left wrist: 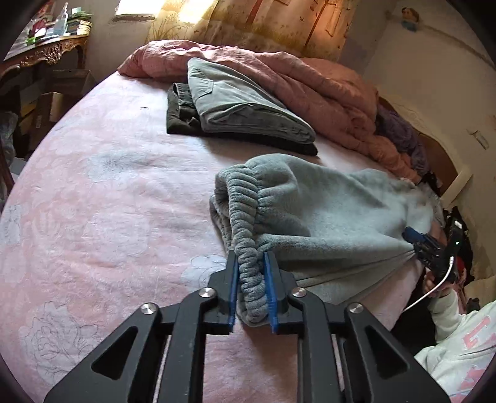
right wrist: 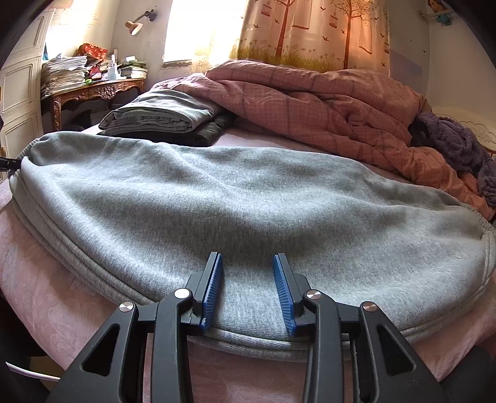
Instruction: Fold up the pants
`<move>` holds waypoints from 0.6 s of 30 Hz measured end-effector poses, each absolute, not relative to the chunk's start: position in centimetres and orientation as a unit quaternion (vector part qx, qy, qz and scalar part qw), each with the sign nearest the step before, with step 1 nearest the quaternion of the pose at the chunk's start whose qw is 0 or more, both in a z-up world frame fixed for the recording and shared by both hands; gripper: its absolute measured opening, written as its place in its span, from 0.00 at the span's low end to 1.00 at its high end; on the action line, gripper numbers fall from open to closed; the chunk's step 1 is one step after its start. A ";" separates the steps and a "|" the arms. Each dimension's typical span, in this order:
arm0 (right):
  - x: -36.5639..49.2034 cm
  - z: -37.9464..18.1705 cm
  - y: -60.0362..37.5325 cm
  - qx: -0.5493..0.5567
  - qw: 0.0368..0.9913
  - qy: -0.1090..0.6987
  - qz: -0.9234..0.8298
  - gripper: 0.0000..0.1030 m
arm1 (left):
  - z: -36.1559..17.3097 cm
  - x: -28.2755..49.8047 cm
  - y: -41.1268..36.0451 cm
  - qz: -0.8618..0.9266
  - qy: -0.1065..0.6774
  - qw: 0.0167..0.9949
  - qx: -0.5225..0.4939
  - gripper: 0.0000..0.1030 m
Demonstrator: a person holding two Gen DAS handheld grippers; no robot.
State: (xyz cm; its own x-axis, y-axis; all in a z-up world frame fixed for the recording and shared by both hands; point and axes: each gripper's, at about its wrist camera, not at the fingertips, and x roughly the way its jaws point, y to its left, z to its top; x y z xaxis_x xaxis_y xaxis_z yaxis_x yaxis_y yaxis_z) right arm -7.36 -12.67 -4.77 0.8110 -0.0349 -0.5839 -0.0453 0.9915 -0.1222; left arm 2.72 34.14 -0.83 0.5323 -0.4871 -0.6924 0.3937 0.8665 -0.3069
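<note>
Pants (right wrist: 248, 198) waistband in left tongs (left wrist: 251, 263); right tongs (right wrist: 248, 263) spread (fold edge).

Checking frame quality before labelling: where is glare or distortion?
Left wrist view: fisheye bends the bed; sunlit curtain glows, grey sweatpants stay sharp. Right wrist view: window blown out, edges vignetted black.

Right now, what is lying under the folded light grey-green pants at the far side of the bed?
Under the folded grey-green pants lies a darker folded garment, sticking out at the edges. Its middle is covered. Both rest on the pink bed sheet.
</note>
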 end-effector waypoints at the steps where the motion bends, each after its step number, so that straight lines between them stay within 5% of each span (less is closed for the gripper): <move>1: -7.4 -4.6 -12.4 -0.067 0.950 0.305 -0.006 0.35 | -0.5 2.5 34.0 -0.226 0.409 0.883 -0.047 0.44; 2: -7.5 -4.5 -12.2 -0.070 0.951 0.302 -0.010 0.35 | -0.2 2.1 33.8 -0.194 0.401 0.895 -0.031 0.64; 4: -7.8 -4.1 -11.7 -0.080 0.953 0.292 -0.012 0.35 | 0.5 1.1 33.4 -0.108 0.382 0.917 0.020 0.75; 9: -9.1 -2.1 -10.8 -0.082 0.964 0.254 0.002 0.35 | 3.5 -2.7 32.4 0.022 0.284 0.957 0.050 0.74; 18: -8.9 0.3 -10.5 -0.038 0.969 0.244 0.001 0.57 | 7.4 -7.3 24.5 -0.012 0.207 0.976 -0.063 0.87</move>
